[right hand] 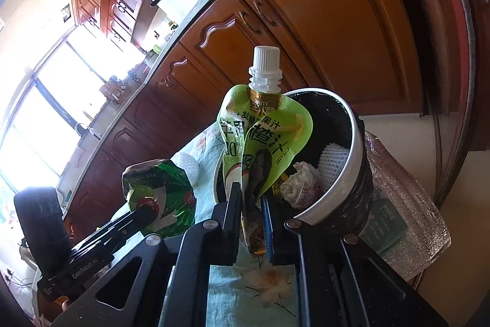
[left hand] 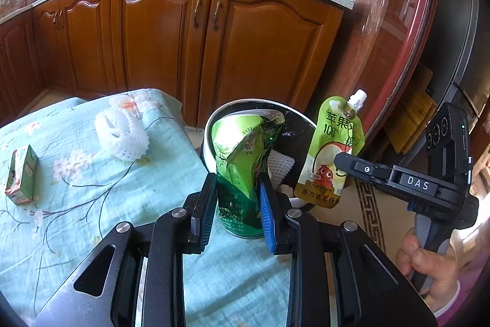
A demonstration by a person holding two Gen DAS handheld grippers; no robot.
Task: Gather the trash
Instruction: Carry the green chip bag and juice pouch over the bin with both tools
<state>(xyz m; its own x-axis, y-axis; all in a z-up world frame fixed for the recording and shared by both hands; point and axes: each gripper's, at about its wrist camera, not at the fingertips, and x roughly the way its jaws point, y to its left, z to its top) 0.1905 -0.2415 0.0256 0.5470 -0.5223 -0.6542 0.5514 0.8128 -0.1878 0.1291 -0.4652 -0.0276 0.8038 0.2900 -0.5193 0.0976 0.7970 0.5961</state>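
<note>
Both pieces of trash lifted, carry-to-bin step in hand. Left gripper (left hand: 237, 204) clenched on crushed green can (left hand: 245, 161), pads pressing its dented waist, can upright and clear of the floral tablecloth (left hand: 76, 173). Right gripper (right hand: 251, 222) clamped tight on the lower edge of green juice pouch (right hand: 260, 149), white cap up, pouch creased around the jaws. Bin (left hand: 211, 124), white-rimmed with black liner, at 12 o'clock just beyond the can in the left wrist view; in the right wrist view at 2 o'clock from the pouch, mouth tilted toward the camera. Already inside: white foam net (right hand: 333, 164) and crumpled paper wad (right hand: 300, 180). Pouch at 3 o'clock of the can, near but apart. Judged: neither item over the opening yet, both at its near rim. Next move calls for bringing each load over the rim, one at a time to avoid gripper clash, then letting go above the liner. Left on table: small carton (left hand: 21, 173) at 9 o'clock, foam fruit sleeve (left hand: 121, 132) at 10 o'clock; both to collect afterwards.
</note>
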